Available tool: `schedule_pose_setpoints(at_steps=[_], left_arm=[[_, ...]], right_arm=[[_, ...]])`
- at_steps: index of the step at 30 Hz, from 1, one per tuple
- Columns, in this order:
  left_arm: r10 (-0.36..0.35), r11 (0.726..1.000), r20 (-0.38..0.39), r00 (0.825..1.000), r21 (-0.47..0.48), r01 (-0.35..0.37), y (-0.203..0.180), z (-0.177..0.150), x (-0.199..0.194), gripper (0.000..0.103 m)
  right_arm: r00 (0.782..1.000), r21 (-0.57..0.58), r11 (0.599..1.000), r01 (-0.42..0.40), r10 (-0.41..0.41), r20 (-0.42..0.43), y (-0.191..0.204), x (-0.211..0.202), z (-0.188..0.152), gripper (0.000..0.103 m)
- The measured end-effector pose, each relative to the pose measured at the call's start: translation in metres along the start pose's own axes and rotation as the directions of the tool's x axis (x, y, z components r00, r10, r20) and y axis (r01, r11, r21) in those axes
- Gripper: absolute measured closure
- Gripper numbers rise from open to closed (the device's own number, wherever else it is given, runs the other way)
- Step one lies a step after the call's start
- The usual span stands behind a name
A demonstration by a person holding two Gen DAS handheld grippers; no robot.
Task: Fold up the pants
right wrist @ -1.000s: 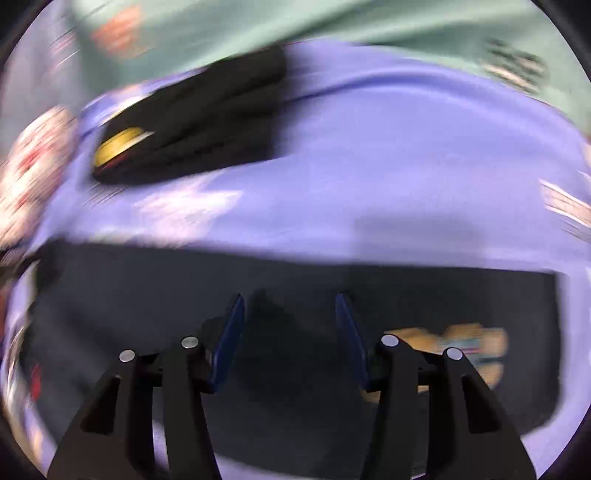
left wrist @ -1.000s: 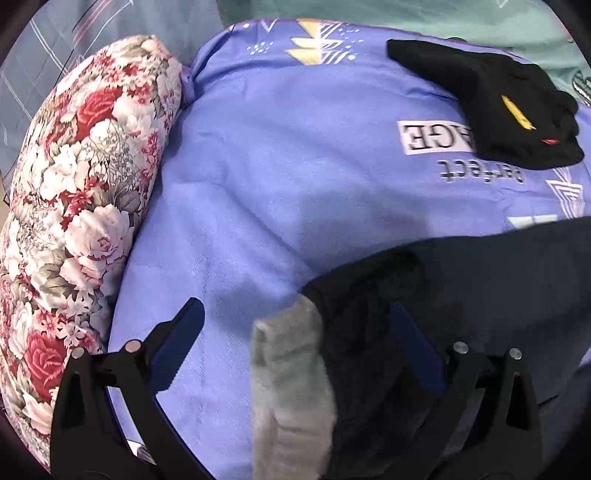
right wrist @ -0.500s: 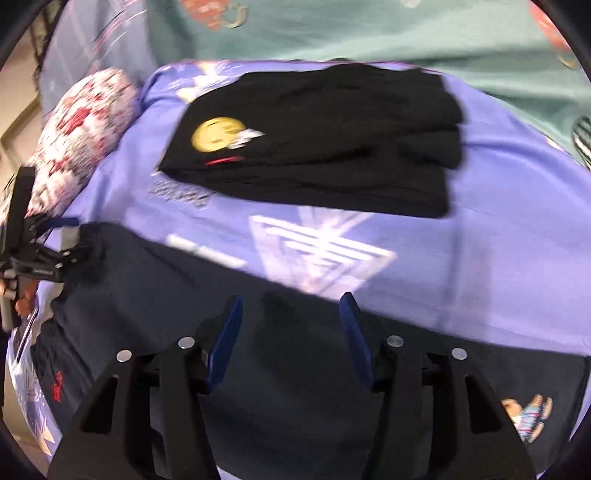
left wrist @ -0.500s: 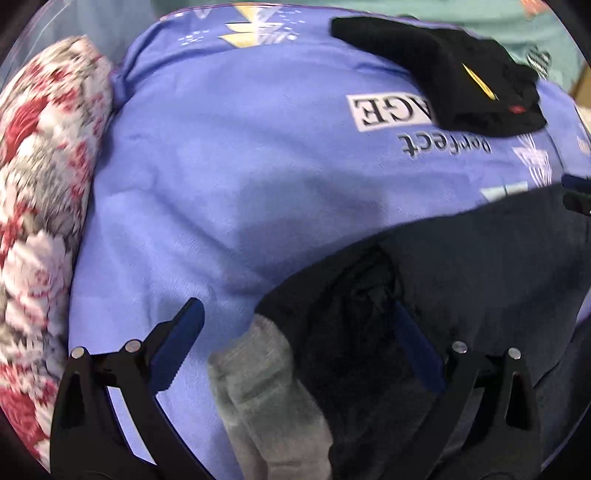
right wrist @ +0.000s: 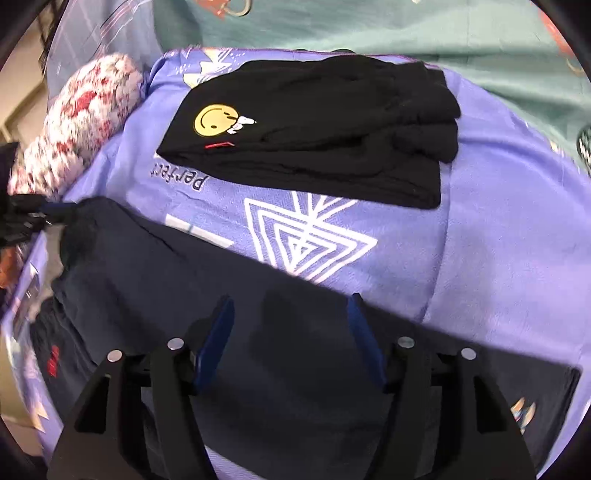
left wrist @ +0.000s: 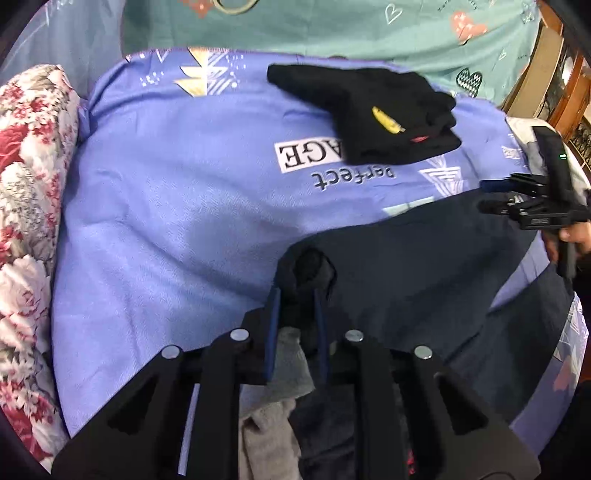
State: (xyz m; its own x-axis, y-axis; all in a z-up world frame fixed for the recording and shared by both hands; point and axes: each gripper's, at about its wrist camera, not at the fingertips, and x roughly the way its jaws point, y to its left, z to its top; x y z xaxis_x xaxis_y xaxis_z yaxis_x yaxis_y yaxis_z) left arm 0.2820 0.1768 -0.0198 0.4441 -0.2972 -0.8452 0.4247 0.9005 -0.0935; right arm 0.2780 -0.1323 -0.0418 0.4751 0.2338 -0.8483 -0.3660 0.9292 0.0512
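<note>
Purple bedding (left wrist: 192,206) printed with white triangles and the word "Perfect" filled most of both views, with a teal sheet (left wrist: 332,26) across the top of the frame and a floral pillow (left wrist: 26,206) along the left edge.

Your left gripper (left wrist: 295,306) sat at lower centre of its view, its blue-padded fingers (left wrist: 272,332) clenched on a bunched corner of the dark navy pants (left wrist: 424,266). A grey lining or cuff (left wrist: 273,402) hung out below the pinch. From there the pants spread across the lower right of the frame.

Your right gripper (right wrist: 290,339) sat at lower centre of its own view, fingers spread apart and released, with the navy pants (right wrist: 295,369) lying flat beneath and between them. From the left wrist view, that gripper (left wrist: 495,194) appeared at the right edge, over the far end of the pants.

A folded black garment (right wrist: 332,136) with a yellow smiley face lay on the bedding in the upper middle, apart from the pants.
</note>
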Motion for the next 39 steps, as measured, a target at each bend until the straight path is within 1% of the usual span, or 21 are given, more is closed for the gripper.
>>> schedule_pose_setpoints(at_steps=[1, 3, 6, 8, 10, 12, 13, 15, 16, 17, 20, 24, 27, 28, 30, 31, 33, 36, 37, 38, 39], left_arm=[[-0.010, 1.000, 0.008, 1.000, -0.005, 0.010, -0.003, -0.004, -0.005, 0.087], [-0.024, 1.000, 0.038, 0.999, -0.013, 0.025, -0.005, -0.009, -0.017, 0.092], [-0.062, 0.997, 0.070, 0.996, -0.038, 0.065, -0.005, -0.014, -0.033, 0.092], [-0.056, 0.998, 0.080, 0.995, -0.029, 0.059, -0.011, -0.015, -0.036, 0.092], [-0.046, 0.999, 0.059, 0.997, -0.010, 0.047, -0.013, -0.016, -0.031, 0.092], [-0.029, 1.000, 0.043, 0.999, -0.002, 0.029, -0.014, -0.016, -0.025, 0.092], [-0.024, 1.000, 0.039, 0.999, -0.005, 0.024, -0.013, -0.015, -0.023, 0.092], [-0.030, 0.999, 0.039, 0.999, -0.023, 0.030, -0.011, -0.014, -0.022, 0.092], [-0.032, 0.999, 0.043, 0.999, -0.032, 0.034, -0.009, -0.013, -0.023, 0.092], [-0.030, 0.999, 0.048, 0.998, -0.035, 0.032, -0.008, -0.013, -0.024, 0.092], [-0.013, 0.999, 0.059, 0.998, -0.051, 0.016, -0.004, -0.013, -0.028, 0.093], [0.003, 0.998, 0.073, 0.997, -0.056, 0.001, -0.003, -0.015, -0.046, 0.095], [0.003, 0.999, 0.102, 0.995, -0.037, 0.001, -0.007, -0.022, -0.074, 0.098], [0.006, 1.000, 0.119, 0.993, -0.026, -0.002, -0.010, -0.026, -0.086, 0.099], [0.006, 1.000, 0.156, 0.988, -0.001, -0.006, -0.015, -0.040, -0.115, 0.099], [0.006, 1.000, 0.167, 0.986, 0.006, -0.008, -0.017, -0.048, -0.127, 0.099], [0.007, 1.000, 0.184, 0.983, 0.007, -0.008, -0.019, -0.066, -0.146, 0.099], [-0.012, 0.999, 0.172, 0.985, -0.041, 0.019, -0.020, -0.092, -0.154, 0.098], [-0.007, 0.997, 0.150, 0.989, -0.069, 0.018, -0.019, -0.099, -0.150, 0.093], [0.003, 0.996, 0.118, 0.993, -0.091, 0.007, -0.020, -0.104, -0.142, 0.084], [0.005, 0.995, 0.098, 0.995, -0.103, 0.005, -0.020, -0.107, -0.136, 0.080]], right_arm=[[1.000, -0.041, 0.999, 0.011, -0.012, -0.017, 0.002, 0.004, 0.003, 0.038], [0.998, -0.115, 0.993, -0.003, -0.005, -0.069, 0.006, 0.013, 0.004, 0.038], [0.995, -0.216, 0.976, 0.031, -0.050, -0.084, 0.014, 0.023, 0.007, 0.038], [0.995, -0.259, 0.966, 0.008, -0.032, -0.090, 0.018, 0.029, 0.011, 0.038], [0.994, -0.277, 0.961, -0.028, -0.003, -0.109, 0.018, 0.032, 0.015, 0.038], [0.992, -0.296, 0.954, -0.036, -0.003, -0.127, 0.019, 0.034, 0.018, 0.040], [0.990, -0.299, 0.953, -0.047, 0.005, -0.140, 0.019, 0.033, 0.019, 0.043], [0.987, -0.305, 0.949, -0.084, 0.037, -0.157, 0.021, 0.029, 0.019, 0.070], [0.984, -0.294, 0.950, -0.102, 0.053, -0.170, 0.020, 0.027, 0.017, 0.090], [0.985, -0.302, 0.948, -0.098, 0.048, -0.167, 0.022, 0.025, 0.015, 0.096], [0.989, -0.266, 0.958, -0.103, 0.070, -0.129, 0.017, 0.010, 0.011, 0.098], [0.987, -0.222, 0.962, -0.160, 0.155, -0.043, 0.011, -0.040, 0.000, 0.098], [0.971, -0.226, 0.947, -0.228, 0.237, 0.015, 0.015, -0.094, -0.023, 0.098], [0.965, -0.241, 0.939, -0.247, 0.262, 0.031, 0.019, -0.115, -0.037, 0.098], [0.951, -0.250, 0.924, -0.288, 0.306, 0.036, 0.028, -0.142, -0.062, 0.098], [0.941, -0.259, 0.911, -0.321, 0.339, 0.027, 0.036, -0.156, -0.083, 0.098], [0.927, -0.254, 0.896, -0.363, 0.374, -0.004, 0.053, -0.158, -0.104, 0.098], [0.905, -0.247, 0.871, -0.425, 0.415, -0.094, 0.080, -0.145, -0.160, 0.098], [0.905, -0.248, 0.870, -0.425, 0.409, -0.119, 0.089, -0.135, -0.168, 0.098], [0.908, -0.243, 0.876, -0.417, 0.391, -0.148, 0.095, -0.122, -0.181, 0.098], [0.909, -0.232, 0.880, -0.414, 0.383, -0.166, 0.097, -0.114, -0.188, 0.098]])
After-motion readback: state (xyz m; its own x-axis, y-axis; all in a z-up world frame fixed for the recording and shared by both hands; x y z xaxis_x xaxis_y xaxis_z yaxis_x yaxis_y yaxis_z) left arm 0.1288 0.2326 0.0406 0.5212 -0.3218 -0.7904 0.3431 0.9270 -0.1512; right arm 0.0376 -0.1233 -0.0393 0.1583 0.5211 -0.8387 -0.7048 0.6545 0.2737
